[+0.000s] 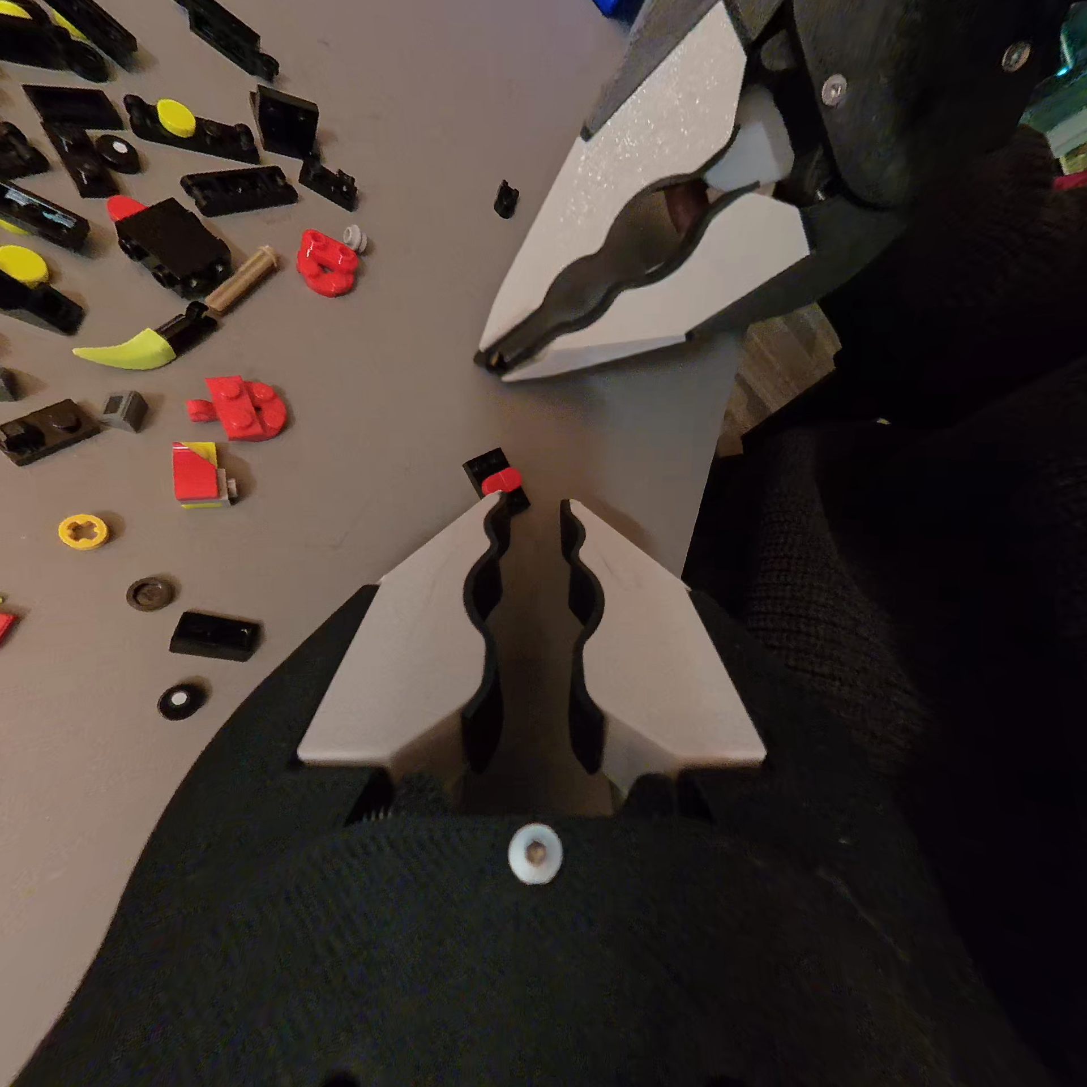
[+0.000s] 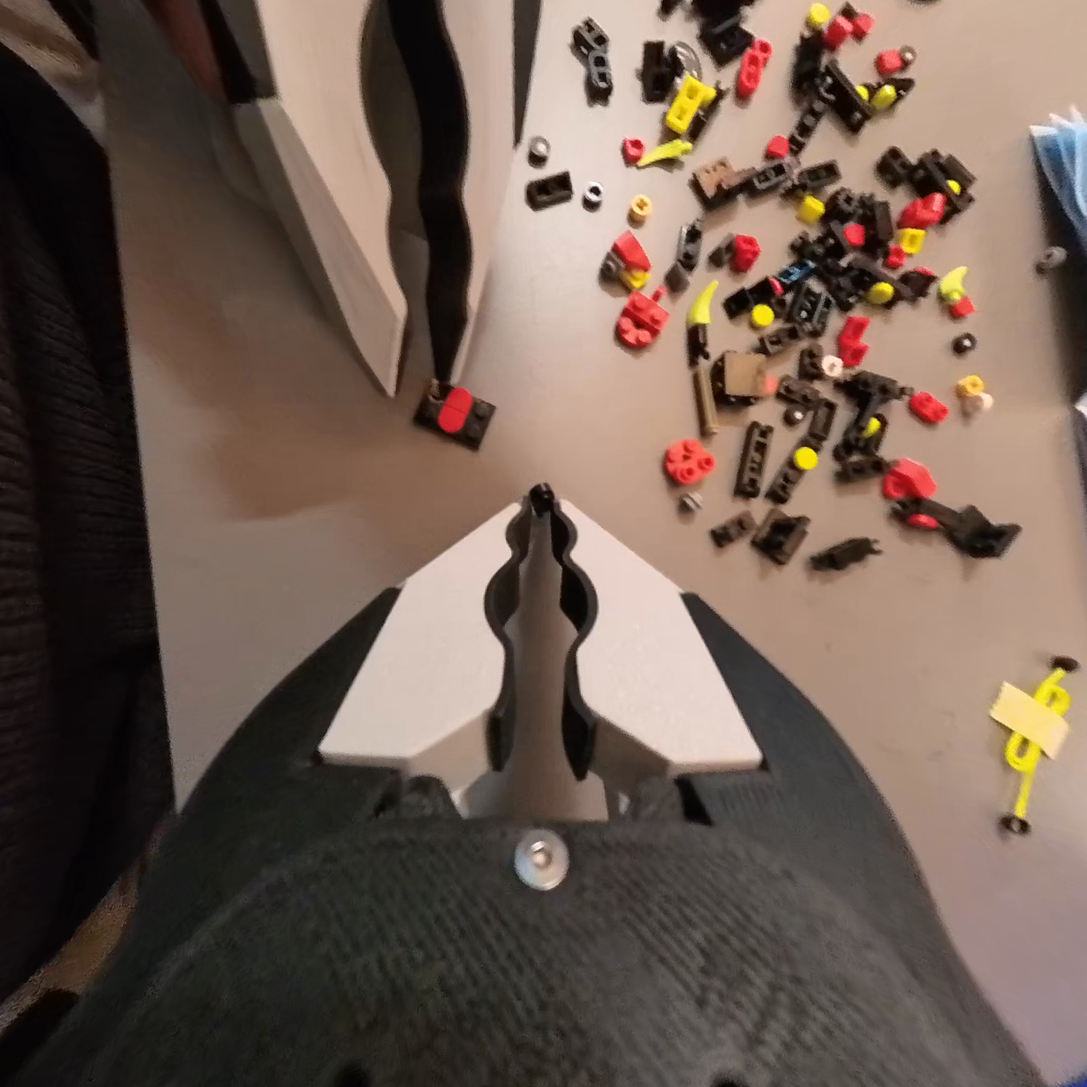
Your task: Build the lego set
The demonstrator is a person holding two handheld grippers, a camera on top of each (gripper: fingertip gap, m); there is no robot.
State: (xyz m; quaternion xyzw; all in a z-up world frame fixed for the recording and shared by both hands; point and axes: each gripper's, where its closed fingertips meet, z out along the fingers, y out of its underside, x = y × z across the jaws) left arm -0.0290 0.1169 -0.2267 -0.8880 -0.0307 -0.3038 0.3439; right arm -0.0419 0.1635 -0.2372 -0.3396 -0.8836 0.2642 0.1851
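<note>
Left gripper: fingers parted a little, gripping nothing, tips low over the grey table. Touching or just overlapping the left fingertip, a small black studded plastic plate topped with a rounded red tile, flat on the table and outside the gap. Further left of those fingers, scattered black, red and yellow plastic building pieces.

Right gripper: fingers nearly closed, pinching a tiny black plastic piece at the very tips, its end poking out beyond them. Ahead and slightly left of these fingertips, the same plate with red tile, under the other gripper's tips. Off to the right, the loose heap of pieces.
</note>
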